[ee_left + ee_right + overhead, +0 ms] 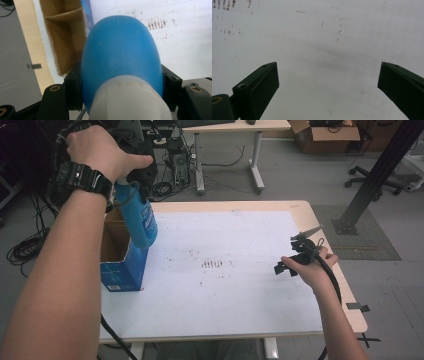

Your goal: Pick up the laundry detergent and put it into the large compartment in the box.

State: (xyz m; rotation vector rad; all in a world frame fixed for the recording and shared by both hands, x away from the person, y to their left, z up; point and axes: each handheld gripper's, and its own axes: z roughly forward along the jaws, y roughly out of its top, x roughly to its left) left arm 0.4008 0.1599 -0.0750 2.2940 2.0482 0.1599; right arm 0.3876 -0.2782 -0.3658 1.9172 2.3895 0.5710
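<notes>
A blue plastic bottle (pixel 140 220) with a white cap end hangs bottom-down over the right edge of an open blue cardboard box (pixel 122 265) at the table's left side. My left gripper (pixel 127 180) is shut on the bottle near its white cap; in the left gripper view the bottle (pixel 121 57) bulges between the black jaws, with the box's brown interior (pixel 65 37) just beyond it. At the table's right edge, low over the white sheet, my right gripper (pixel 290 265) stands open, and its jaws (pixel 328 85) are spread wide with nothing between them.
A white sheet (pixel 225 270) with small brown marks at its middle covers the wooden table (pixel 305 215). Beyond the far edge lie cables (pixel 165 185), a desk's legs (pixel 257 170) and a cardboard box (pixel 325 137). A black post (pixel 370 180) rises at the right.
</notes>
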